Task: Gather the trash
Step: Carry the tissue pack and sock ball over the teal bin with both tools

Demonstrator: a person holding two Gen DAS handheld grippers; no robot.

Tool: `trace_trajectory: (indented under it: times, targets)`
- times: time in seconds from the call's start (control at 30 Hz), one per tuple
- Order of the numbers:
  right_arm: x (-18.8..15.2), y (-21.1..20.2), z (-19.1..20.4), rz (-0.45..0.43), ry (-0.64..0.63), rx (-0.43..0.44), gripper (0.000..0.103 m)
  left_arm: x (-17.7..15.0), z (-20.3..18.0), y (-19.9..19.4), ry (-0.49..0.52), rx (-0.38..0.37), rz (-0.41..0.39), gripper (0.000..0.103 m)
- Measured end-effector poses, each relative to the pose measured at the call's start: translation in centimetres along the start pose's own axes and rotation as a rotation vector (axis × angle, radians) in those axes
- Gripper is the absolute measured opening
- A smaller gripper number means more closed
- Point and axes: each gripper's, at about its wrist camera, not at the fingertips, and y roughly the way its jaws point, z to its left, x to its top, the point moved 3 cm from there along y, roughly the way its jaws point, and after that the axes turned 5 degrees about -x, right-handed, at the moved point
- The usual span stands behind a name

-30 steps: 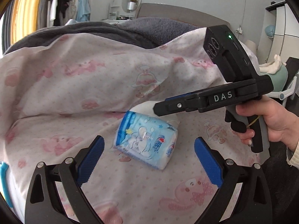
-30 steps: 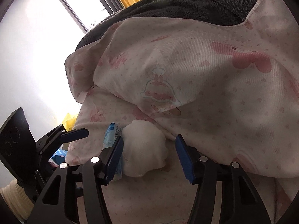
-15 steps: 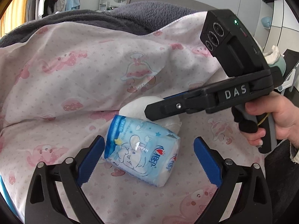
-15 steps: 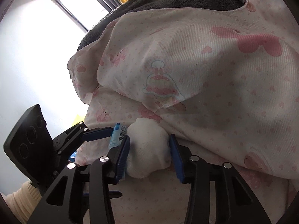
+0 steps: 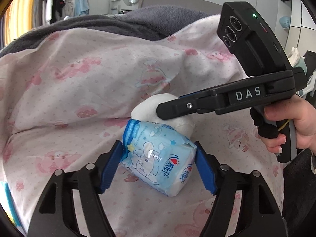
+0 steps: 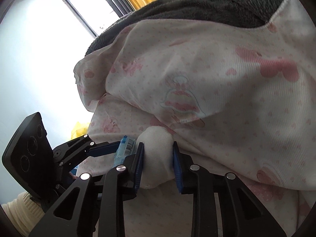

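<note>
On a pink-printed bedsheet (image 5: 79,90), we close both tools at once. In the lower centre of the left view, our left gripper (image 5: 158,164) — wide apart a second ago — now has its blue pads pressed against either end of the blue tissue pack (image 5: 158,158). In the lower centre of the right view, our right gripper (image 6: 158,164) has narrowed from a loose bracket to a firm squeeze on the white wad (image 6: 156,158), which lies touching the pack's far side. Neither piece has left the sheet — but with both apparently secured, we judge the lift comes next.
</note>
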Motion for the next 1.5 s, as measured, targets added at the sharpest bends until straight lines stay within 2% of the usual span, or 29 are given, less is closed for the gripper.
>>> trace_trajectory:
  times: [0.33,0.57,0.8,1.17,1.33,1.5]
  targets:
    - [-1.2,-1.7,1.0,-0.044,0.007,-0.063,0.028,-1.3,0.3,-5.5,-0.076,0.102,-0.061,0.074]
    - [-2.6,-5.1,2.8,-0.094,-0.026,-0.117,0.028,-2.8,0.0,-9.3,-0.136,0.171,-0.093,0.074]
    - [-5.1,-8.1,4.7,-0.147,-0.045,-0.146,0.028,-5.8,-0.4,-12.6,-0.21,0.241,-0.095,0.074]
    - [-9.0,-8.9,10.1,-0.163,-0.096,-0.156,0.028,-10.4,2.0,-17.8,-0.349,0.413,-0.133,0.074]
    - [-8.8,-9.4,13.5,-0.192,-0.151,-0.144,0.028,-13.2,3.7,-18.9,-0.414,0.463,-0.109,0.074]
    - [-8.7,-8.1,16.7,-0.18,-0.193,-0.118,0.028,-16.3,5.6,-19.3,-0.507,0.483,-0.06,0.074]
